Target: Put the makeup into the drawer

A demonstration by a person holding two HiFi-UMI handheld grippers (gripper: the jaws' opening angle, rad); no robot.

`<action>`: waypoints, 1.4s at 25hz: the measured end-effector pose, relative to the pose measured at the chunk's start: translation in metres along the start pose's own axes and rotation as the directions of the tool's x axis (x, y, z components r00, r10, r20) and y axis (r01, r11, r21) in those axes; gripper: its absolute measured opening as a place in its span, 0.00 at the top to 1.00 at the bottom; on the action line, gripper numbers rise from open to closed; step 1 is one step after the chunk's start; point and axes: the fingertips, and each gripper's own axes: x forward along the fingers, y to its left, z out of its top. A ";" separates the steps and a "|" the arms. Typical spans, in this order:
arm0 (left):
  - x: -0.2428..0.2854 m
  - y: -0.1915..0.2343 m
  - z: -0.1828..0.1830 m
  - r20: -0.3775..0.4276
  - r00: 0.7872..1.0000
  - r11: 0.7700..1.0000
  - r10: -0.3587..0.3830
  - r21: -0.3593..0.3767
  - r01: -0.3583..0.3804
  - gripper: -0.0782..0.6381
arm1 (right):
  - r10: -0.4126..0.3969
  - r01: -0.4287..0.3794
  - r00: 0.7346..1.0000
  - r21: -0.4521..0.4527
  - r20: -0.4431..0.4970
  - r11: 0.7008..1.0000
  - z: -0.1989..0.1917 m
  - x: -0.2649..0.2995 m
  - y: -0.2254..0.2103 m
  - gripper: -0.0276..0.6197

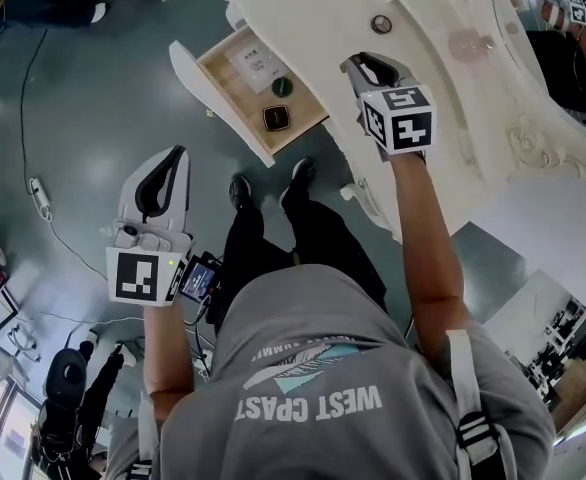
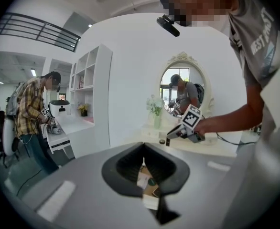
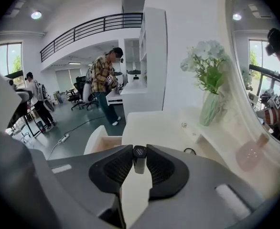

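Observation:
The wooden drawer [image 1: 235,76] stands pulled out of the white dressing table [image 1: 443,108]. Inside lie a white card [image 1: 254,64], a round green item [image 1: 283,86] and a dark square compact [image 1: 276,118]. My right gripper [image 1: 358,64] hovers over the table edge just right of the drawer. It is shut on a small dark makeup tube [image 3: 139,157], which stands upright between the pads, with the drawer [image 3: 101,141] ahead on the left. My left gripper [image 1: 177,154] hangs over the floor left of the drawer, its tips together and nothing in them. The drawer [image 2: 147,184] shows through its curved fingers.
On the tabletop are a small round item [image 1: 381,24], a pink glass piece [image 1: 468,44] and a vase of flowers [image 3: 208,104] by the oval mirror [image 3: 262,80]. My shoes [image 1: 271,184] stand below the drawer. A cable [image 1: 39,196] lies on the floor. A person in a plaid shirt [image 3: 104,87] stands farther off.

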 end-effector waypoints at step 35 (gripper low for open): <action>-0.102 0.090 -0.102 -0.064 0.980 0.966 0.190 -0.163 -0.198 0.89 | 0.212 -0.236 0.928 -0.043 -0.306 0.971 -0.101 0.186 0.181 0.82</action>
